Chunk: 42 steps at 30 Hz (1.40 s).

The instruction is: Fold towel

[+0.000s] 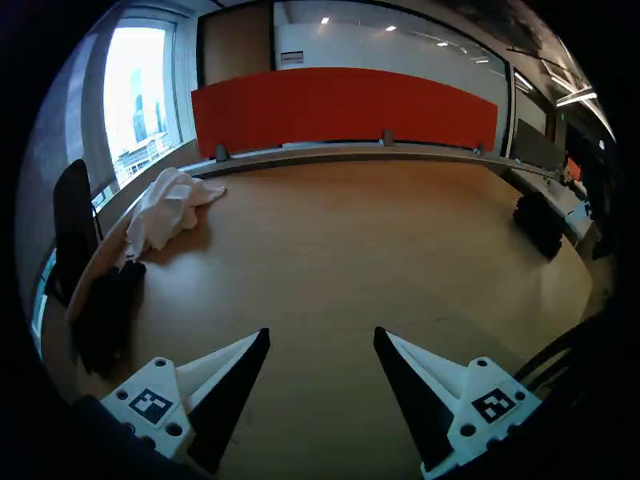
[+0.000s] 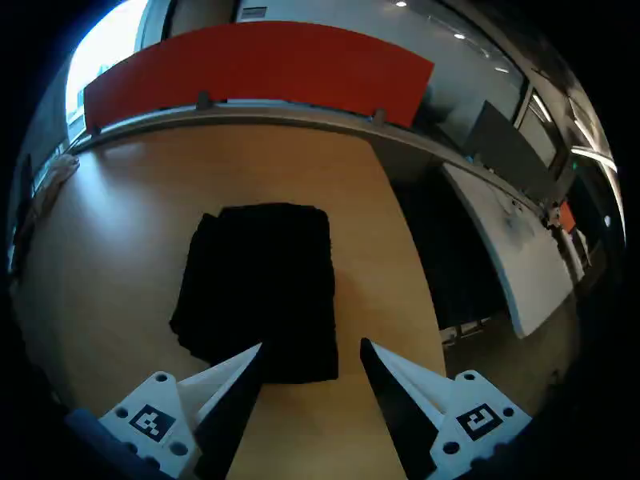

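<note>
A black towel (image 2: 260, 288) lies folded into a rectangle on the wooden table (image 2: 120, 240), close to the table's right edge. My right gripper (image 2: 310, 344) hovers open just above the towel's near edge, with nothing between its fingers. My left gripper (image 1: 320, 332) is open over bare table (image 1: 344, 240), holding nothing. In the left gripper view, a crumpled white towel (image 1: 172, 208) sits at the far left, and a black bundle (image 1: 538, 224) rests at the right edge. The white towel (image 2: 56, 176) also shows far left in the right gripper view.
A dark cloth (image 1: 108, 320) lies heaped at the table's left edge, with a black chair (image 1: 72, 224) beyond it. A red divider panel (image 1: 344, 108) runs along the table's far side. A white desk (image 2: 512, 248) stands past a gap on the right.
</note>
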{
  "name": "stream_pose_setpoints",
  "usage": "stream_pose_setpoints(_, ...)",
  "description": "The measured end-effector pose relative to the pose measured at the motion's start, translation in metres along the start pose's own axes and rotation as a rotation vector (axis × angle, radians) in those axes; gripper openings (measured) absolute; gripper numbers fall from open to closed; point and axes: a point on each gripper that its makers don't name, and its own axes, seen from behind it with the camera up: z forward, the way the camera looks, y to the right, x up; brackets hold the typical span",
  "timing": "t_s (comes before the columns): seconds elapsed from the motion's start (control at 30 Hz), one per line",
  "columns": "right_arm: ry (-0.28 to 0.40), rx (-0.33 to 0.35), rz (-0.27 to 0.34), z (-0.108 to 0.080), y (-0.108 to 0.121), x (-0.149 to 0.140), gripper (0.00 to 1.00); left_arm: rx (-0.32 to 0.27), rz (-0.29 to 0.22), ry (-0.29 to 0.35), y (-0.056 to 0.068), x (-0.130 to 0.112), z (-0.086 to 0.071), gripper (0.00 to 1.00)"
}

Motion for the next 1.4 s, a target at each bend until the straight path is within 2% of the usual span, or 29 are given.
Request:
stream_pose_setpoints(0.57,0.142,-0.015,0.091,-0.011,-0.014,0.029,0.85,0.003,-0.005,0.000,-0.002,0.001,-0.001,0.97)
stream_pose_setpoints(0.67,0.183,-0.026,0.120,-0.014,-0.013,0.038,0.85,0.003,-0.006,-0.001,-0.001,0.001,-0.001,0.97)
stream_pose_setpoints(0.9,0.327,-0.083,0.165,-0.027,-0.002,0.065,0.84,0.002,-0.008,-0.003,0.000,0.001,-0.001,0.97)
stream_pose_setpoints(1.17,0.369,-0.094,0.185,-0.031,-0.001,0.071,0.85,0.002,-0.011,-0.004,0.001,0.000,-0.002,0.97)
stream_pose_setpoints(1.4,0.472,-0.132,0.221,-0.045,0.008,0.097,0.84,0.001,-0.015,-0.003,0.002,0.000,-0.001,0.97)
